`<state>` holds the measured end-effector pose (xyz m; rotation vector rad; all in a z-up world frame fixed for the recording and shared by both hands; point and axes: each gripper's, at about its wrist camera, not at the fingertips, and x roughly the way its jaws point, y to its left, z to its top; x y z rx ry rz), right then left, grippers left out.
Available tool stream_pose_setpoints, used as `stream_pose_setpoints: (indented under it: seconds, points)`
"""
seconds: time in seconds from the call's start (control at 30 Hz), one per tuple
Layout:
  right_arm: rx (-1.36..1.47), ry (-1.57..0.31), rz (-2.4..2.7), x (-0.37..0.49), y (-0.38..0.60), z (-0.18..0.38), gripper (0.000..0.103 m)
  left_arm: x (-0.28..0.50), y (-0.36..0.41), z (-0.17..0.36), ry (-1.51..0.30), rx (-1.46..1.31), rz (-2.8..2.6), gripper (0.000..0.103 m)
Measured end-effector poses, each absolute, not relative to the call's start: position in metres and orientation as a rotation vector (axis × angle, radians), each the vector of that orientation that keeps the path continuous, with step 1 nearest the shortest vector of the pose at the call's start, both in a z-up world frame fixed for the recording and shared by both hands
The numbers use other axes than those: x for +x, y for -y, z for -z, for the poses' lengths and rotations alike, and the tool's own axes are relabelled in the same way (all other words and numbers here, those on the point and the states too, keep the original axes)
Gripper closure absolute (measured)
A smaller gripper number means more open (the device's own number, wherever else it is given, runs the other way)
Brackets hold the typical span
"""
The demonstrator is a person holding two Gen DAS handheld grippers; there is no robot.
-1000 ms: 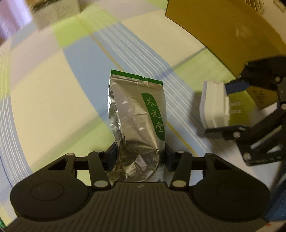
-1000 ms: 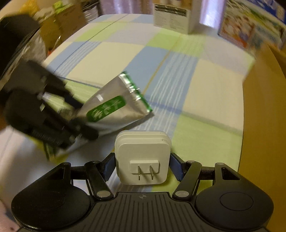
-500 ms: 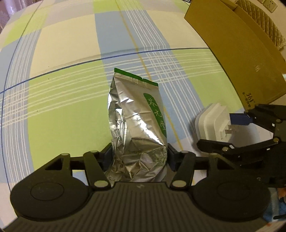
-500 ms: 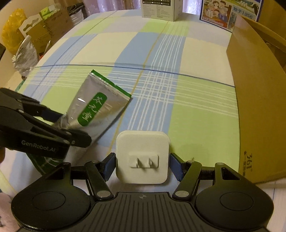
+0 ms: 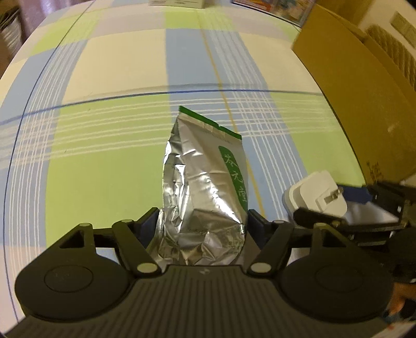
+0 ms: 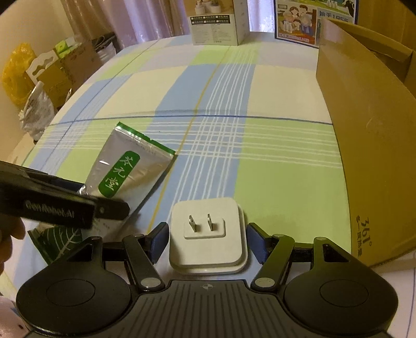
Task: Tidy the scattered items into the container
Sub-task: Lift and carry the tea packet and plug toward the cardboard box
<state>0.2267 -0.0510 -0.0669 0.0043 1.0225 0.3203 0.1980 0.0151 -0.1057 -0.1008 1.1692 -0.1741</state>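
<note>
A silver foil tea pouch (image 5: pixel 202 187) with a green label lies on the checked tablecloth (image 5: pixel 104 161) between the fingers of my left gripper (image 5: pixel 203 223). Its jaws are opening, and the blue pads stand just off the pouch's sides. In the right wrist view the pouch (image 6: pixel 130 169) sits left of a white plug adapter (image 6: pixel 208 228), prongs up. That adapter rests on the cloth between the fingers of my right gripper (image 6: pixel 207 238), whose jaws are also opening with small gaps at both sides. The brown cardboard box (image 6: pixel 364 156) stands to the right.
The box wall (image 5: pixel 364 98) closes off the right side of the cloth. A green leaf-print packet (image 6: pixel 54 241) lies under the left gripper's finger (image 6: pixel 109 206). A white carton (image 6: pixel 218 23) and a picture box (image 6: pixel 296 23) stand at the far edge. Boxes and bags (image 6: pixel 65 65) sit beyond the left edge.
Both grippers swung round toward the cardboard box's side and settled. The left jaws widened off the pouch, and the right jaws have just parted from the adapter.
</note>
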Motion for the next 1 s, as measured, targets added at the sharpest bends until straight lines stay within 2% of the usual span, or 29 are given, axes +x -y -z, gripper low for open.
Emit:
stream_pose_setpoints:
  seconds: [0.13, 0.2, 0.33, 0.43, 0.5, 0.67, 0.83, 1.0]
  points:
    - [-0.064, -1.015, -0.328, 0.224, 0.042, 0.071, 0.032, 0.194, -0.007, 0.106, -1.157, -0.068, 0.153, 0.035]
    - [-0.103, -1.007, -0.322, 0.222, 0.037, 0.073, 0.032, 0.191, -0.001, 0.108, -1.141, -0.033, 0.159, 0.026]
    - [-0.125, -0.999, -0.3, 0.221, 0.036, 0.075, 0.032, 0.187, -0.001, 0.11, -1.119, -0.017, 0.175, 0.023]
    - [-0.12, -0.998, -0.286, 0.222, 0.038, 0.075, 0.032, 0.186, -0.008, 0.109, -1.109, -0.059, 0.178, 0.025]
    - [-0.125, -0.999, -0.287, 0.221, 0.038, 0.074, 0.034, 0.185, -0.009, 0.109, -1.104, -0.055, 0.173, 0.033]
    - [-0.131, -0.996, -0.291, 0.222, 0.037, 0.074, 0.037, 0.184, -0.007, 0.107, -1.099, -0.037, 0.176, 0.043]
    - [-0.13, -0.99, -0.276, 0.222, 0.038, 0.073, 0.036, 0.183, -0.003, 0.107, -1.095, -0.015, 0.171, 0.043]
    - [-0.125, -0.99, -0.265, 0.223, 0.04, 0.074, 0.036, 0.182, 0.006, 0.109, -1.088, 0.056, 0.168, 0.038]
